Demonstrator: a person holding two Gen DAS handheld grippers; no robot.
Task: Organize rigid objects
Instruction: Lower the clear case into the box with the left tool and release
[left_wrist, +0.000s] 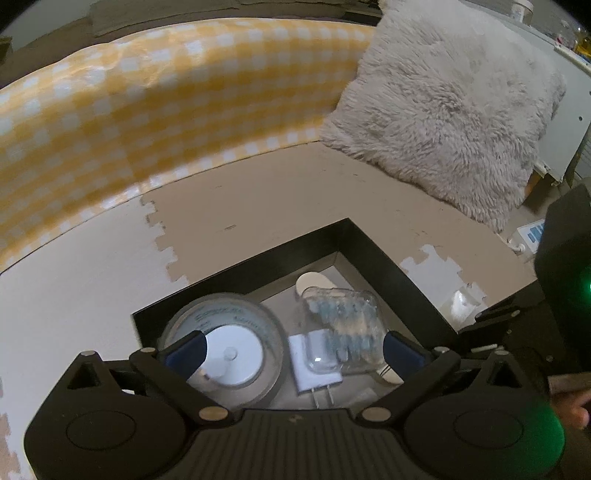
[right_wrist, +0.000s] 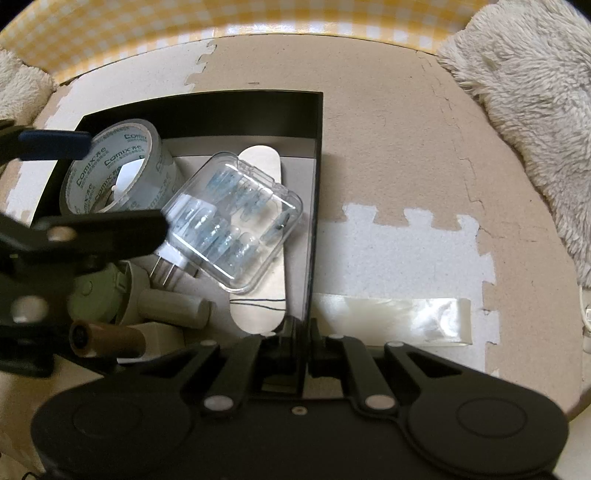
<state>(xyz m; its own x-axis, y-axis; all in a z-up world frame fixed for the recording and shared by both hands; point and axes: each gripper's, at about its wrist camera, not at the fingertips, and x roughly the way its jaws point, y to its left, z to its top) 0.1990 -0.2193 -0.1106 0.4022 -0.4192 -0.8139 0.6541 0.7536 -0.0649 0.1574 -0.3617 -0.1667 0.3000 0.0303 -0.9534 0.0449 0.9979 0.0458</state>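
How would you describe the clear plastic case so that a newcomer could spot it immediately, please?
Find the black box on the puzzle-mat floor, its right wall pinched by the right gripper. Inside, right of the tape roll, the clear plastic case lies tilted atop a white plug adapter. It alone is transparent, showing rows of small bluish pieces.

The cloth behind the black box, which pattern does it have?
Yellow and white checks on the cloth, clearest in the left wrist view.
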